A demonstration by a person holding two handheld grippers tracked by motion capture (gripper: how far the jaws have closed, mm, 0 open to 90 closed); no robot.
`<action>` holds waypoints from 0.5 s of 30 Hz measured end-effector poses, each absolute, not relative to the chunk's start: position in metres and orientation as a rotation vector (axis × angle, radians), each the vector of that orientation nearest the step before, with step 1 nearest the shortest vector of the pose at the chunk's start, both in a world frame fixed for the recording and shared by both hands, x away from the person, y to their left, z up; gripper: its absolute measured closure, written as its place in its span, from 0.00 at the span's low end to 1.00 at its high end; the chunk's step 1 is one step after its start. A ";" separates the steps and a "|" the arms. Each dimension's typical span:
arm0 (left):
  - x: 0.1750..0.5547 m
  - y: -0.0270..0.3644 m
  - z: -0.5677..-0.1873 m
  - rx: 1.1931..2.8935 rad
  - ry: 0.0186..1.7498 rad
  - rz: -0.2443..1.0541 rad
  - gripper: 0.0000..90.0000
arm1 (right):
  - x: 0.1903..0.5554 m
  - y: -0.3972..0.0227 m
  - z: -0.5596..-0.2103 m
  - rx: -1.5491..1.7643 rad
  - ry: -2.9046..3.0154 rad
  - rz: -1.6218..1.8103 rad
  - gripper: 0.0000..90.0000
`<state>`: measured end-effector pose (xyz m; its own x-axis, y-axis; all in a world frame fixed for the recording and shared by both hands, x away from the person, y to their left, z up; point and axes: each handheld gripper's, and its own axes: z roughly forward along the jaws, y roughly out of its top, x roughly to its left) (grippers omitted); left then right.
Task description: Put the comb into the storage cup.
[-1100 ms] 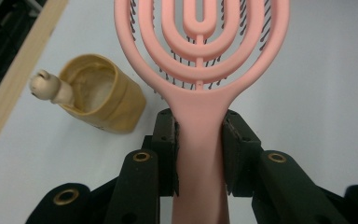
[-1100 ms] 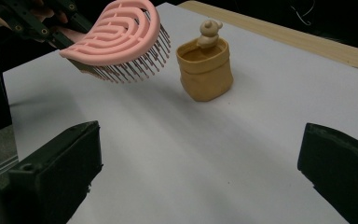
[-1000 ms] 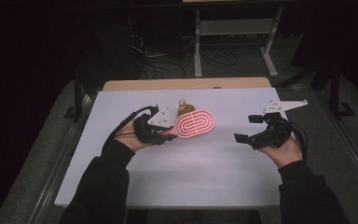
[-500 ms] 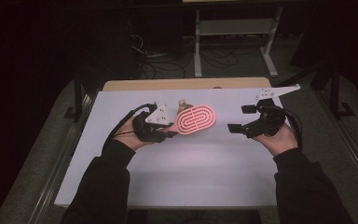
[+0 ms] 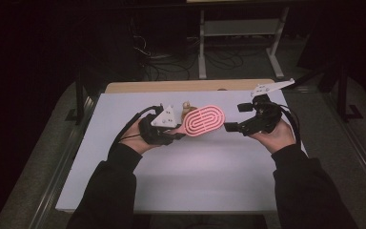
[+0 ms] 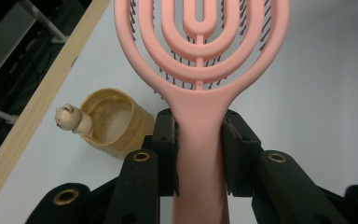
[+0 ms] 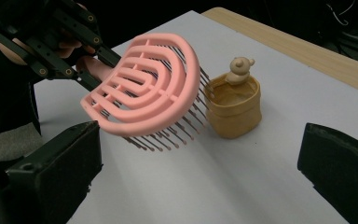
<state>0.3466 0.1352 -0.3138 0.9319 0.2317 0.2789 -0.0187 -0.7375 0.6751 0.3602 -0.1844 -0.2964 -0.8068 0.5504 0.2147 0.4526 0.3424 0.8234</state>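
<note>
A pink oval hairbrush (image 5: 204,120) with dark bristles is held above the white table, its handle clamped between the jaws of my left gripper (image 5: 177,132). In the left gripper view the handle (image 6: 200,140) runs straight up between the two black pads. My right gripper (image 5: 236,117) stands open just right of the brush head, jaws wide apart with nothing in them. In the right gripper view the brush head (image 7: 144,91) hovers bristles down, ahead of the jaws. A small tan cup with a bear figure (image 7: 235,105) stands on the table behind the brush.
The white table top (image 5: 195,176) has a wooden strip (image 5: 181,86) along its far edge. Beyond it are a metal stand (image 5: 238,33) and cables on the floor. The tan cup (image 5: 187,109) sits just behind the brush.
My right gripper has moved left and away from me, closing in on the brush head. The left gripper holds the brush almost where it was.
</note>
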 end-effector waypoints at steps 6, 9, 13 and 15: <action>0.346 0.131 -0.313 2.351 0.145 0.463 0.78 | 0.365 -0.178 -0.293 0.941 2.515 1.473 0.00; 0.346 0.130 -0.312 2.342 0.141 0.471 0.78 | 0.368 -0.174 -0.291 0.947 2.527 1.476 0.00; 0.345 0.129 -0.311 2.329 0.135 0.477 0.78 | 0.372 -0.169 -0.290 0.953 2.553 1.503 0.00; 0.344 0.128 -0.310 2.326 0.122 0.482 0.78 | 0.374 -0.166 -0.290 0.961 2.569 1.508 0.00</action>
